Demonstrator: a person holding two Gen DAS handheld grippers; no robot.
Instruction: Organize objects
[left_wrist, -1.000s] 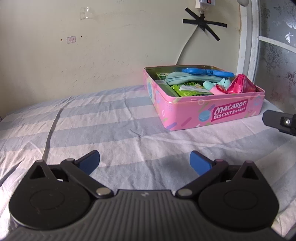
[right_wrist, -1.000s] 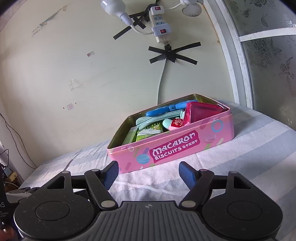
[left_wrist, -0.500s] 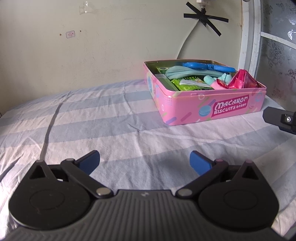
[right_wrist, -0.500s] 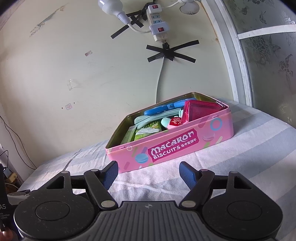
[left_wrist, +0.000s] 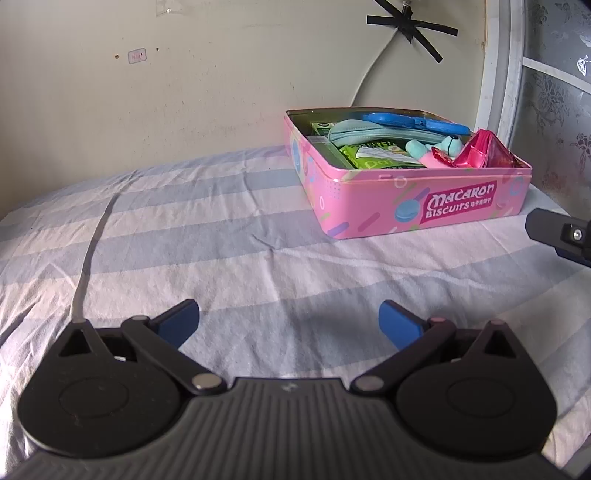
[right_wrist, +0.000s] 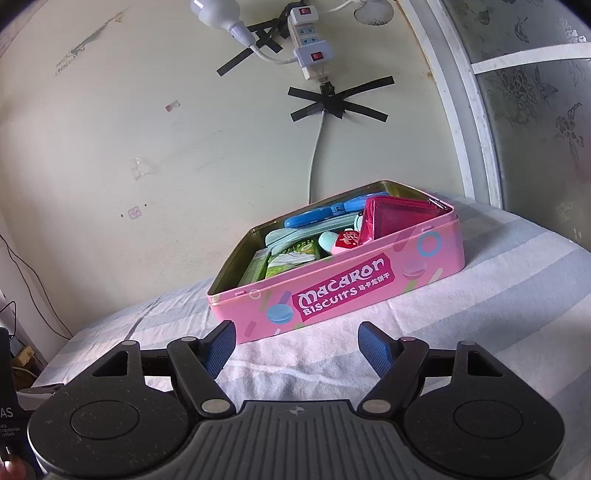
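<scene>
A pink Macaron Biscuits tin (left_wrist: 454, 210) (right_wrist: 424, 266) stands open on the striped sheet, far right in the left wrist view and centre in the right wrist view. Inside lie a blue case (left_wrist: 410, 122) (right_wrist: 321, 216), a teal pouch (left_wrist: 354, 131), green packets (left_wrist: 373, 157) (right_wrist: 291, 258), a teal plush toy (left_wrist: 439, 146) and a red shiny purse (left_wrist: 484, 151) (right_wrist: 395, 219). My left gripper (left_wrist: 290, 323) is open over bare sheet, well short of the tin. My right gripper (right_wrist: 297, 345) is open just in front of the tin's near wall, holding nothing.
The striped sheet (left_wrist: 184, 240) ends at a cream wall (left_wrist: 184, 92). A power strip (right_wrist: 310, 44) with a cable taped by black crosses hangs above the tin. A window frame (right_wrist: 469, 110) stands to the right. Part of the right gripper (left_wrist: 561, 232) shows at the right edge.
Both grippers stayed open. The left wrist view dipped slightly, so the tin sits a little higher and nearer. The right wrist view shifted slightly; the tin looks marginally farther.
</scene>
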